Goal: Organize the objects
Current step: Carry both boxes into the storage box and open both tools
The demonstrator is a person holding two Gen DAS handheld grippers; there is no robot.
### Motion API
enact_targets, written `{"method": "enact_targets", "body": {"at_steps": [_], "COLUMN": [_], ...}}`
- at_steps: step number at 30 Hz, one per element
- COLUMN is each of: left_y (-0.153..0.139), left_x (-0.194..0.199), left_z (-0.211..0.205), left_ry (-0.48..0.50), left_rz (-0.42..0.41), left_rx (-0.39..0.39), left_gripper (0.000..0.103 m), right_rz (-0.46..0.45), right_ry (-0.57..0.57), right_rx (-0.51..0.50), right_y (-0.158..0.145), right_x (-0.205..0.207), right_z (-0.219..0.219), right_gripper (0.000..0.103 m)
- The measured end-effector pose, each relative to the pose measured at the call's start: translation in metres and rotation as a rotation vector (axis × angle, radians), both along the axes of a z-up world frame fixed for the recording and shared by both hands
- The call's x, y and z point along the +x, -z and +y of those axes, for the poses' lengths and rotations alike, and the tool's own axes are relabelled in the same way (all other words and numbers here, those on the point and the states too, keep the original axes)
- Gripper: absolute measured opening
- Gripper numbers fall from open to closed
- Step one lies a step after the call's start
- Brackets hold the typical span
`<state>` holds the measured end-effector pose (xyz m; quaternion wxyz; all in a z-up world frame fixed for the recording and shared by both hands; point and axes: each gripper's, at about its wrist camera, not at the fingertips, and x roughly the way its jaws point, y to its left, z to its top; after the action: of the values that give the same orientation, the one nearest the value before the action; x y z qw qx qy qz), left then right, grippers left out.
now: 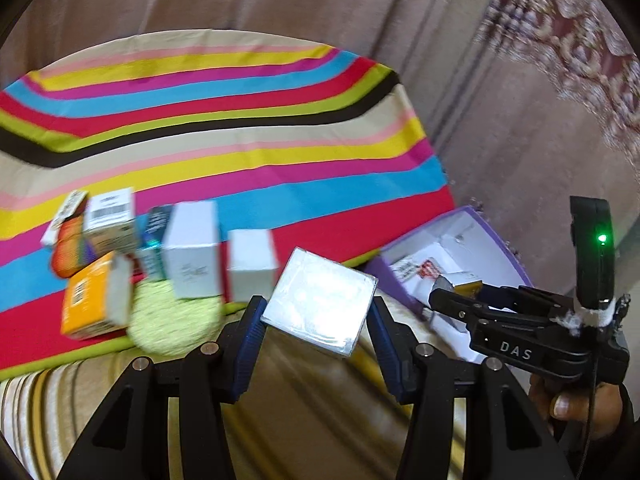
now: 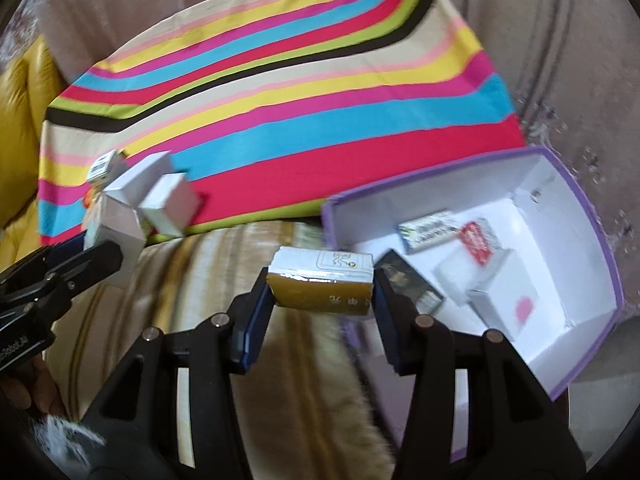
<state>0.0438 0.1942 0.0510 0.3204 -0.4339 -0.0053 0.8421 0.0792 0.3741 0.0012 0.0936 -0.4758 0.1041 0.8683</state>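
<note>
My left gripper (image 1: 316, 316) is shut on a shiny white box (image 1: 320, 304), held tilted above the striped beige cushion. My right gripper (image 2: 322, 292) is shut on a yellow and white box (image 2: 322, 284), held just left of the purple-rimmed white storage box (image 2: 576, 216). That storage box holds several small packs, among them a red one (image 2: 478, 240) and a white one (image 2: 508, 296). A cluster of boxes lies on the rainbow-striped cloth (image 1: 240, 152): white boxes (image 1: 192, 252), an orange box (image 1: 88, 300) and a barcode box (image 1: 110, 216).
A round green pad (image 1: 172, 320) lies at the cloth's near edge. The right gripper's body (image 1: 536, 332) shows at the right of the left wrist view, over the storage box (image 1: 472, 220). A yellow cushion (image 2: 20, 128) sits far left. A patterned carpet (image 1: 560, 60) lies beyond.
</note>
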Motion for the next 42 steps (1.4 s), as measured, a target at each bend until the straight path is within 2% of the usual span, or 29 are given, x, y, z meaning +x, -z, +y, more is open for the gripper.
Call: {"method": "enact_targets", "body": {"at_steps": [12, 19, 21, 23, 24, 25, 27, 34, 42], "left_y": [0.003, 0.008, 0.009, 0.009, 0.009, 0.01, 0.01, 0.008, 0.004], "left_x": [0.01, 0.018, 0.019, 0.021, 0.021, 0.021, 0.02, 0.013, 0.013], "left_z": [0.088, 0.118, 0.123, 0.127, 0.129, 0.13, 0.127, 0.113, 0.09], "left_ry": [0.206, 0.301, 0.318, 0.341, 0.351, 0.352, 0.34, 0.278, 0.207], "left_rz": [-0.01, -0.022, -0.024, -0.032, -0.039, -0.04, -0.044, -0.058, -0.034], "left_rx": [0.018, 0.025, 0.031, 0.044, 0.047, 0.047, 0.051, 0.096, 0.09], "left_gripper": [0.052, 0.052, 0.052, 0.055, 0.059, 0.06, 0.065, 0.065, 0.065], "right_rz": [-0.02, -0.033, -0.031, -0.024, -0.02, -0.013, -0.005, -0.002, 0.001], "right_ry": [0.198, 0.263, 0.28, 0.296, 0.303, 0.312, 0.315, 0.286, 0.242], "right_rx": [0.028, 0.027, 0.031, 0.036, 0.039, 0.043, 0.044, 0.026, 0.014], "right_y": [-0.001, -0.001, -0.003, -0.005, -0.006, -0.008, -0.01, -0.008, -0.009], "right_x": [0.032, 0.04, 0.043, 0.045, 0.046, 0.047, 0.047, 0.042, 0.036], "right_z": [0.072, 0.094, 0.097, 0.101, 0.101, 0.103, 0.104, 0.096, 0.08], "right_gripper": [0.052, 0.053, 0.056, 0.071, 0.074, 0.078, 0.079, 0.079, 0.079]}}
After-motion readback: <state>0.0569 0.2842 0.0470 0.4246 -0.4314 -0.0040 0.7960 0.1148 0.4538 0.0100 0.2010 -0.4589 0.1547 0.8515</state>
